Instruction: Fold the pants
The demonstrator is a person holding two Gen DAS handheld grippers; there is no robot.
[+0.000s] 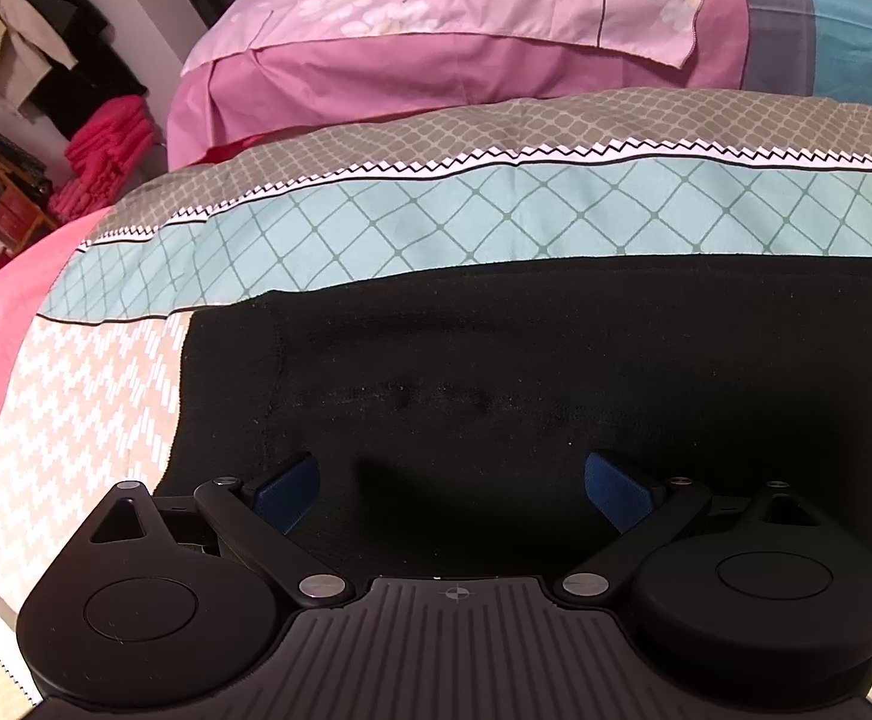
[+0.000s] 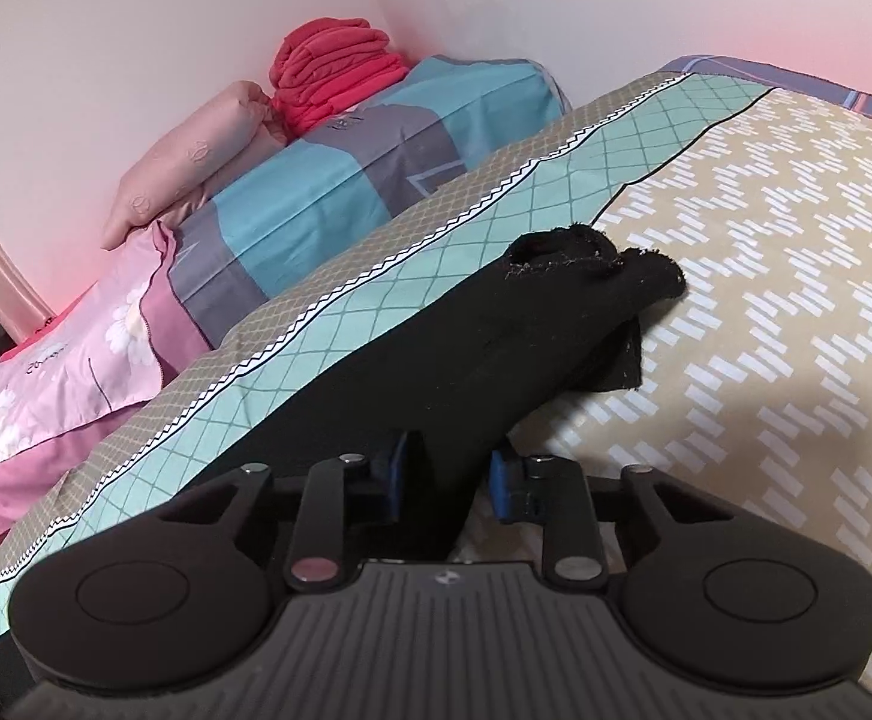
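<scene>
Patterned bedsheet lay under the black pants; your right gripper pinched them while your left gripper gaped wide, so lifting one-sided risked bunching.

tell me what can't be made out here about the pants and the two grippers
- Left wrist view: the black pants run off the right edge; their full length is cut off. The left gripper hovers open.
- Right wrist view: the right gripper pinches cloth; the fabric hides where its pads meet.
- Waistband or legs: too dark to tell.
</scene>
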